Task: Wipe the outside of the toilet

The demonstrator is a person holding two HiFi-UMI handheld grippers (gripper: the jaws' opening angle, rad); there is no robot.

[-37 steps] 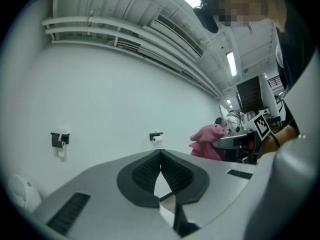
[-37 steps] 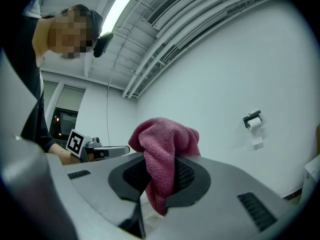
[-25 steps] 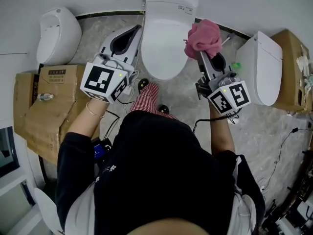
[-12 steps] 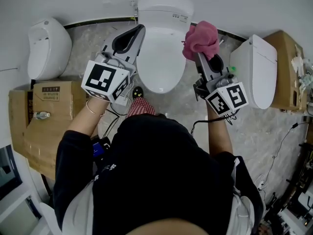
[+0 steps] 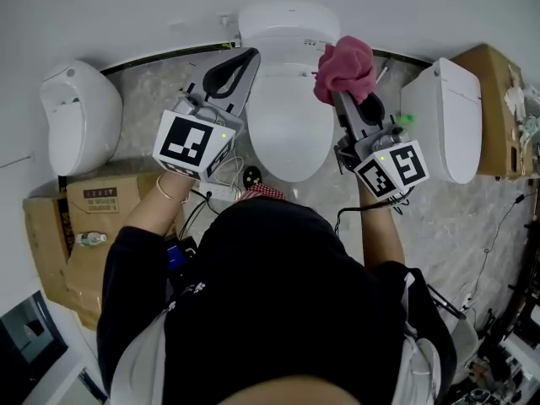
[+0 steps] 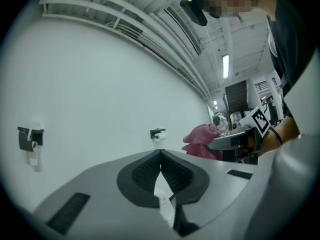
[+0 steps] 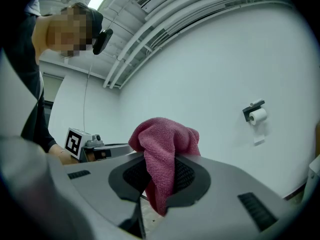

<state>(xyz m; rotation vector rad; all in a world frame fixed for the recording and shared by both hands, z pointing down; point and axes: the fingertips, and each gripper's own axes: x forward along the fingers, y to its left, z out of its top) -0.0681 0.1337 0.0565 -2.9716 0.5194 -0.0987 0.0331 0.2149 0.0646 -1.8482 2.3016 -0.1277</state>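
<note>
Right gripper view: right gripper [image 7: 159, 170] is clamped on the pink cloth [image 7: 165, 141]. The cloth is bunched above the jaws, with a tail hanging down between them. Left gripper [image 6: 161, 156] has its jaws together at the tips and holds nothing. Something white shows through the gap lower down, likely the fixture below.

Head view: toilet [image 5: 287, 108] sits between the two grippers, lid down, long axis running from the person straight to the wall. The cloth overlaps the toilet's right rear edge, near the tank end. Can't tell if it's touching or hovering. Left gripper is just beside the left flank, tips pointing at the wall.

Key relation: the toilet lies to the left of the cloth-holding gripper, so the right arm is the working one and is nearer the right flank. Both gripper cameras see wall and ceiling, not the bowl, so the jaws look pitched up.

My read: wiping is at its very start at most. The next move needs the right gripper tipped down and inward so the cloth lands on the outer shell, then strokes along the long axis.

Risks:
- The pinch on the cloth is narrow, so drag could pull it free.
- A second toilet [image 5: 451, 116] stands near on the right, so room there looks tight.
</note>
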